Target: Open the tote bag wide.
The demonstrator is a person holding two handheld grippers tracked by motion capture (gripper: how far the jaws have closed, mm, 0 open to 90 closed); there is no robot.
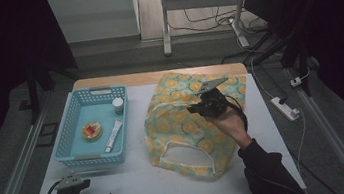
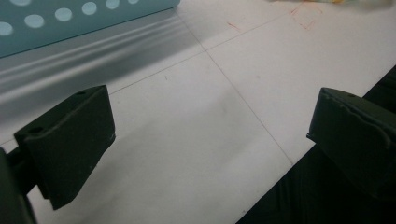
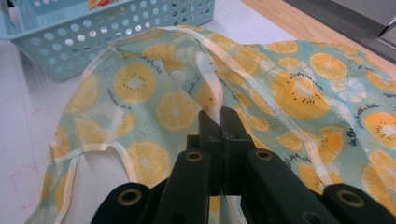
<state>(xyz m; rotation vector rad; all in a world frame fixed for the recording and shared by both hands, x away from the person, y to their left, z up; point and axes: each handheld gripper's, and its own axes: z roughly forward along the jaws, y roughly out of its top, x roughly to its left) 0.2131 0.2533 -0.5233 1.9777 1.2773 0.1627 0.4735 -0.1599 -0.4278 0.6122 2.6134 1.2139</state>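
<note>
Right claw (image 3: 219, 122): jaws pressed together, pinching the pale binding of the citrus-print turquoise fabric bag (image 1: 183, 120), which lies flat beneath and around it. Left claw (image 2: 210, 140): jaws spread, holding nothing, hovering above the near edge of the white tabletop (image 1: 141, 182). The perforated light-blue plastic basket (image 1: 72, 140) sits ahead of the left claw and to the left of the right one, holding a few small items. Judged step: opening the bag's mouth; the next move likely calls for lifting the pinched edge. Surroundings dark; cables on the floor beyond
</note>
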